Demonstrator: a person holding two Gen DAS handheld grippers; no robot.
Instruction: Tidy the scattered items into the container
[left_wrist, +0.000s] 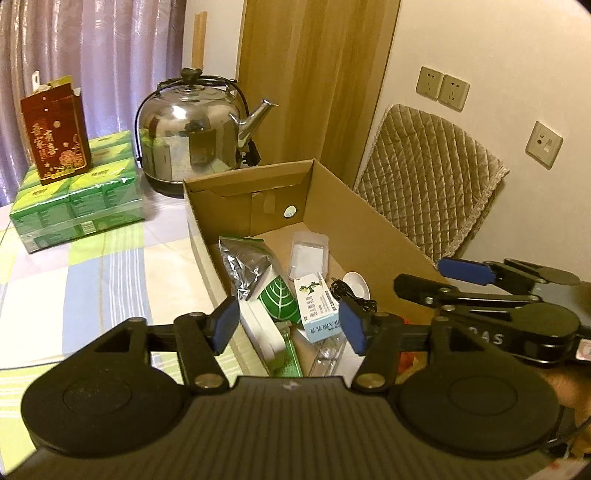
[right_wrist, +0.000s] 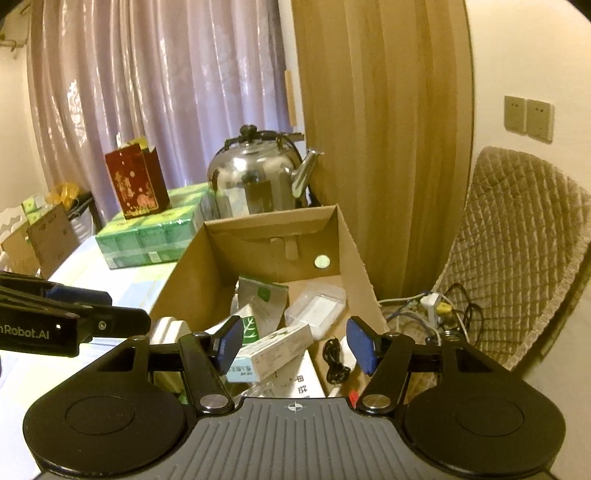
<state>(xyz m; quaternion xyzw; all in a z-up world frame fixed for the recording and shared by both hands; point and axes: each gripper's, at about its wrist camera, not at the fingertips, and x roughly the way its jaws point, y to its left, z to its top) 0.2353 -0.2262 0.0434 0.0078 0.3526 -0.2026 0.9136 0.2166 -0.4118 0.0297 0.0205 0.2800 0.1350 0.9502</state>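
Both grippers, left (left_wrist: 289, 323) and right (right_wrist: 296, 344), gape wide and empty above the cardboard box (left_wrist: 354, 218) holding the items; only right view shows tangled cables (right_wrist: 439, 314) right of it.

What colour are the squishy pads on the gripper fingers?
Blue. The pads on the black fingers show best in the left wrist view.

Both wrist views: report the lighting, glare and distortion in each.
Left wrist view: warm yellowish cast, soft focus; the steel kettle mirrors the room with bright glare; fisheye bends the wall and door frame, corners vignetted. Right wrist view: same warm tint; the curtain shows shiny streaks; the cardboard box edges splay outward.
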